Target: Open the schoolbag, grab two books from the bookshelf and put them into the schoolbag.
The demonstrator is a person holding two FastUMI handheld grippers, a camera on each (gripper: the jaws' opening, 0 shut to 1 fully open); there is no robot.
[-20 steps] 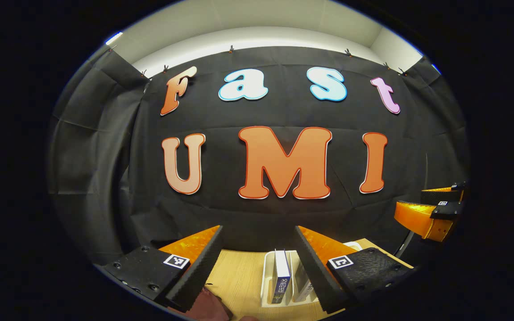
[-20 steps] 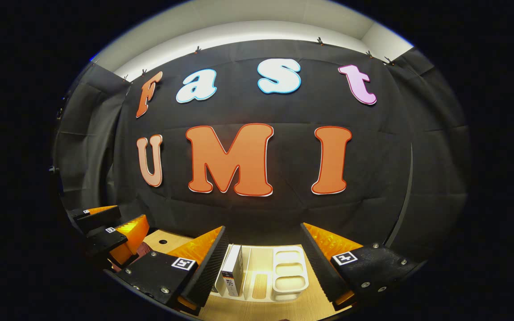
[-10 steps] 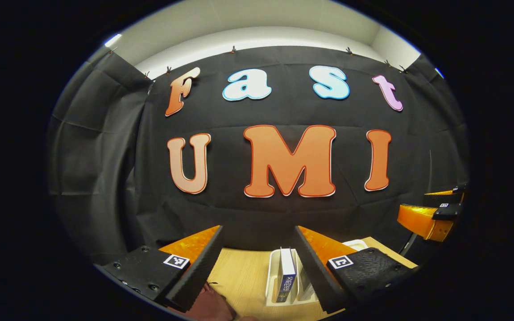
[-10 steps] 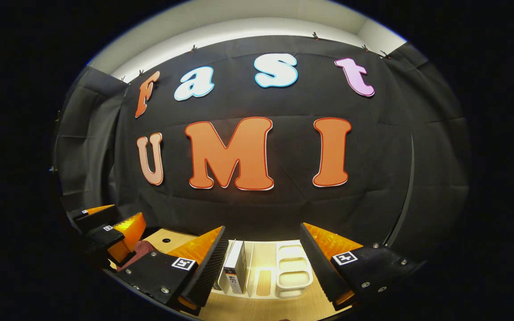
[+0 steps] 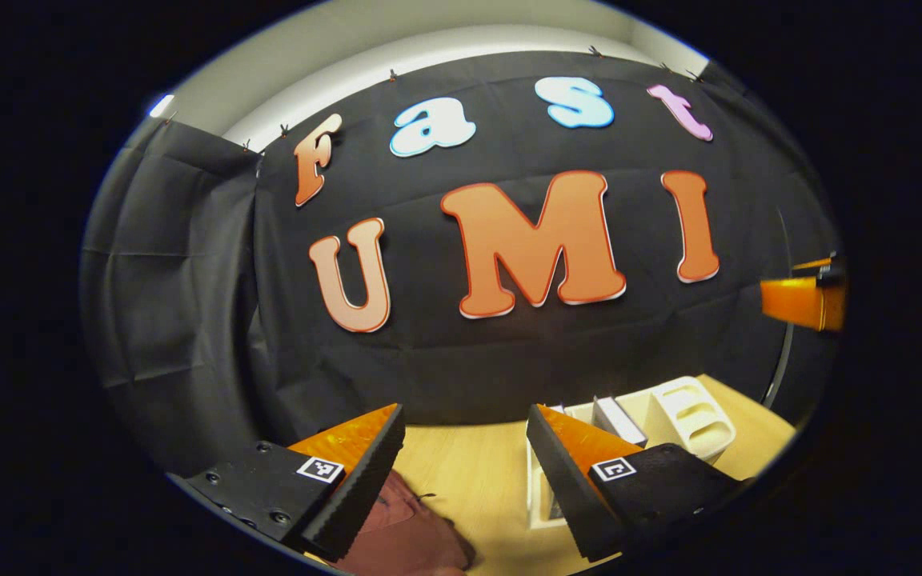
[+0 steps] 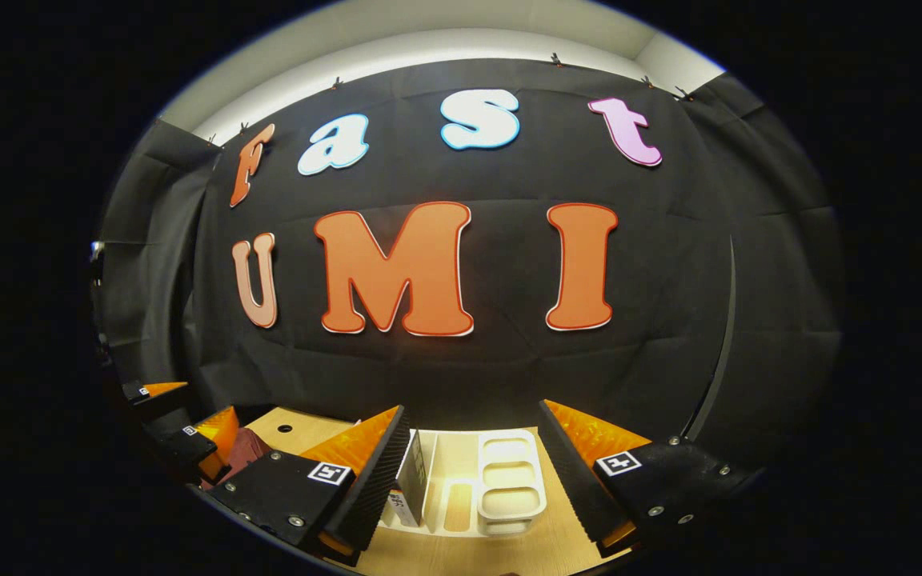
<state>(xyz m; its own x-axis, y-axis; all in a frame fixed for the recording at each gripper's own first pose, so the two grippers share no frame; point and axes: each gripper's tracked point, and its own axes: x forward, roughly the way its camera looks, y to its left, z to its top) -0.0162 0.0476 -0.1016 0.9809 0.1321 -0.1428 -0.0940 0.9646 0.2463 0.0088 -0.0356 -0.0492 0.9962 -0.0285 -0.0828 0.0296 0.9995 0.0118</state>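
Note:
A dark red schoolbag (image 5: 417,538) lies on the wooden table just below my left gripper (image 5: 465,480), which is open and holds nothing. To its right a white bookshelf (image 5: 689,416) stands with a book (image 5: 617,420) upright in it. In the right gripper view the bookshelf (image 6: 509,480) sits straight ahead between the fingers of my open, empty right gripper (image 6: 473,472). A book (image 6: 411,480) stands in its left slot, partly behind my left finger. The schoolbag (image 6: 241,448) shows at the far left, with the left gripper (image 6: 197,406) hovering over it.
The light wooden table (image 6: 301,424) has a small round hole near its back left. Black cloth walls close the booth behind and on both sides. The right gripper (image 5: 801,300) hangs at the far right edge of the left gripper view.
My left gripper has swung left and tilted, so the bookshelf has slid right in its view and more of the schoolbag shows. My right gripper has barely shifted. Both stay open.

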